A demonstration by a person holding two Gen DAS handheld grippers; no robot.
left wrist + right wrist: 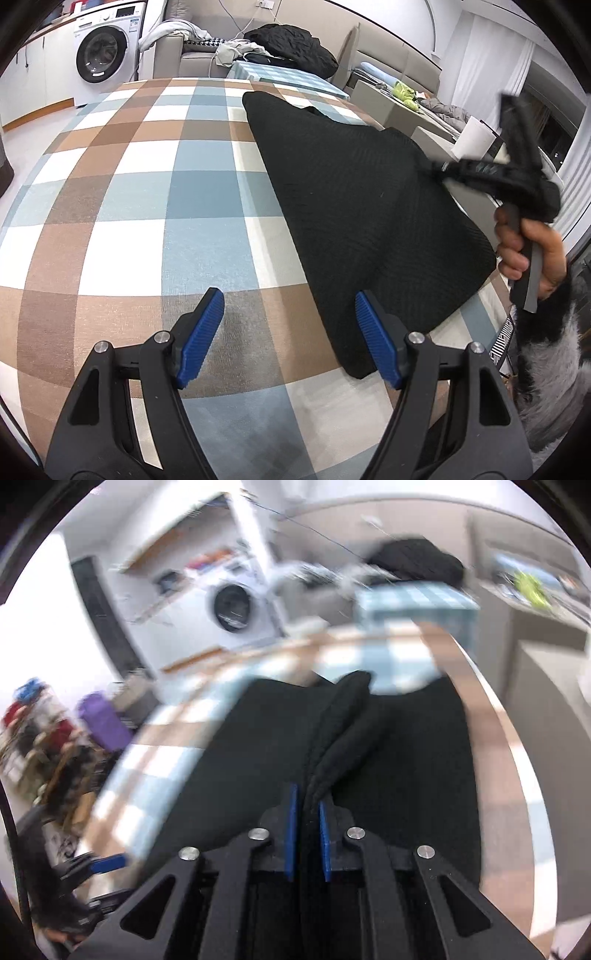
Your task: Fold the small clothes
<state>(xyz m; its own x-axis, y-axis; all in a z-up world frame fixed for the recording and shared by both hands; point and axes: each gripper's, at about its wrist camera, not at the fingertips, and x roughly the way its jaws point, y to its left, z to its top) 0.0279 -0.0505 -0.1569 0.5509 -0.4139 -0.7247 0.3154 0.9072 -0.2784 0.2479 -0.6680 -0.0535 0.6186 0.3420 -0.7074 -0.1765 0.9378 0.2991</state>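
Observation:
A black knit garment (354,206) lies on the checked tablecloth (147,206), on the right half of the table. My left gripper (290,334) is open and empty, low over the cloth at the garment's near left corner. My right gripper (437,171) pinches the garment's right edge and lifts it. In the blurred right wrist view its blue pads (291,834) are shut on a bunched fold of the black garment (332,738).
A washing machine (105,51) stands at the back left. A sofa with a black cushion (295,46) and loose clothes is behind the table. A white roll (474,142) stands at the right. The table's right edge (509,746) is near the garment.

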